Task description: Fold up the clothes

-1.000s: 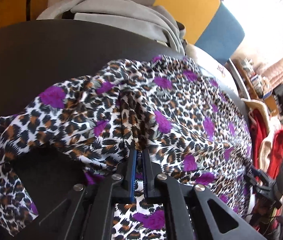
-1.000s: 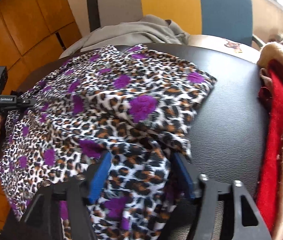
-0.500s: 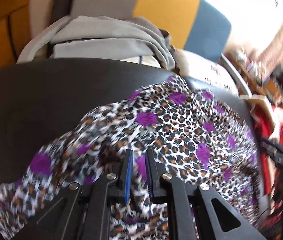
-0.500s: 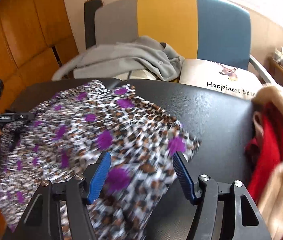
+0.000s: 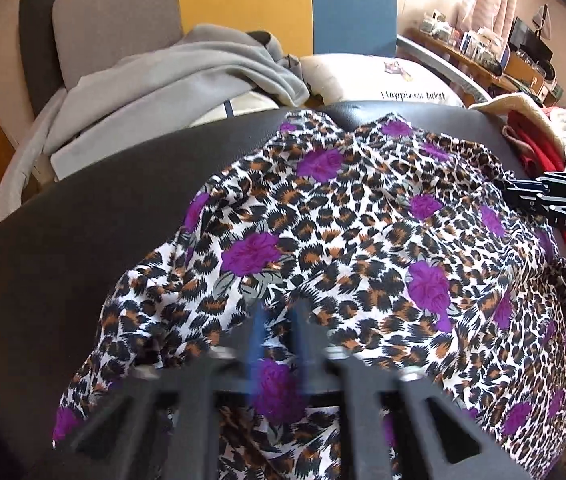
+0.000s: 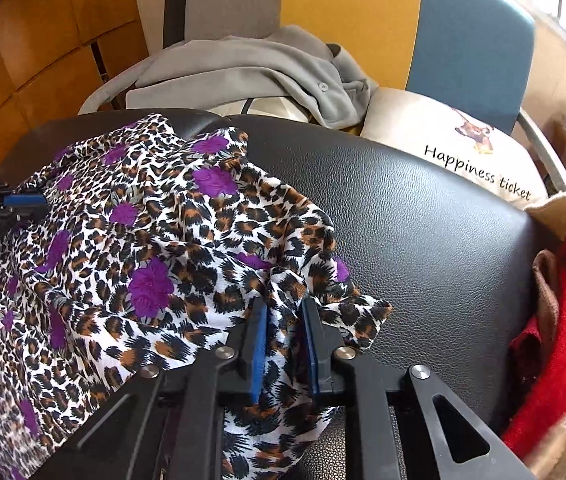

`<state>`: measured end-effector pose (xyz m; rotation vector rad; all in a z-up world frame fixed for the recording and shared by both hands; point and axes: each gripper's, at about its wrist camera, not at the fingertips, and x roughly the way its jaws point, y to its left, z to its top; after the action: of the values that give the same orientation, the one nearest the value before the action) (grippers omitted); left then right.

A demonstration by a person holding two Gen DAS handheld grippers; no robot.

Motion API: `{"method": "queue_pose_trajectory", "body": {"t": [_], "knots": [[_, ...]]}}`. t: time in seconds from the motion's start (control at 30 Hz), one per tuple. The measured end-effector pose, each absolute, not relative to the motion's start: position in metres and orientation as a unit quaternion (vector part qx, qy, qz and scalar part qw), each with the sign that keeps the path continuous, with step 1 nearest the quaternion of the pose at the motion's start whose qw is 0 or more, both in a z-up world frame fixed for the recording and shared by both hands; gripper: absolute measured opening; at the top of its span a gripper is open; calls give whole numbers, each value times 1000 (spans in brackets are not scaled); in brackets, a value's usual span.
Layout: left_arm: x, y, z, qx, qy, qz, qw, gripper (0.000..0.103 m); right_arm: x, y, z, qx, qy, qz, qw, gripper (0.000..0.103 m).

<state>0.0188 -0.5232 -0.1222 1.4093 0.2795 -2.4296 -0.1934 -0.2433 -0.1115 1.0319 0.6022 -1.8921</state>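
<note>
the leopard-print garment [image 6: 151, 248] with purple flowers lies rumpled across the black tabletop [image 6: 423, 216], filling the lower left of the right wrist view and the centre of the left wrist view [image 5: 363, 240]. a second ago the right tool [image 6: 285, 344] stood wide apart over the cloth; now its blue pads have come in tight on a gathered corner near the lower middle of the frame, so it is clenched on the fabric. the left tool [image 5: 279, 344], blurred at the bottom of its own view, has a narrow gap with cloth between the pads, much as before, and looks to be pinching the garment too, though the blur leaves that less sure. the garment has also shifted: its far edge now sits nearer the tabletop's back rim, and the cloth looks looser and more bunched. with both near corners gripped, the garment seems ready to be lifted or drawn over itself for a fold; no clean fold line shows. beyond it, a grey sweater [image 6: 243, 76] lies on the chair [image 6: 463, 40] at the top, a printed cushion [image 6: 463, 152] at upper right, and red clothes [image 6: 555, 340] at the right edge.
</note>
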Motion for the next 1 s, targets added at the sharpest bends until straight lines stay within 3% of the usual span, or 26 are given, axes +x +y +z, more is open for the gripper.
{"method": "queue_pose_trajectory", "body": {"t": [0.1, 0.4, 0.47, 0.53, 0.7, 0.77, 0.83, 0.87, 0.9, 1.0], "knots": [[20, -522, -119, 481, 91, -855, 171, 0, -194, -241, -106, 405, 240, -773, 426, 10], [25, -538, -106, 457, 130, -862, 176, 0, -211, -227, -99, 413, 196, -792, 405, 10], [28, -542, -104, 456, 141, -863, 167, 2, -210, -229, -97, 418, 182, -781, 426, 23], [28, -543, -107, 469, 136, -859, 153, 14, -206, -235, -96, 423, 175, -772, 441, 65], [26, -536, -117, 489, 128, -854, 124, 21, -198, -253, -102, 437, 175, -751, 463, 75], [21, -532, -123, 499, 118, -850, 121, 24, -196, -260, -107, 442, 189, -745, 463, 68], [20, -526, -126, 503, 100, -849, 124, 23, -192, -262, -109, 431, 219, -755, 443, 26], [19, -521, -125, 502, 86, -851, 128, 18, -192, -261, -108, 429, 220, -756, 442, 18], [19, -516, -124, 501, 71, -852, 132, 0, -191, -260, -106, 430, 217, -756, 444, 5], [20, -504, -120, 493, 35, -858, 140, 0, -184, -260, -105, 415, 246, -760, 436, 5]]}}
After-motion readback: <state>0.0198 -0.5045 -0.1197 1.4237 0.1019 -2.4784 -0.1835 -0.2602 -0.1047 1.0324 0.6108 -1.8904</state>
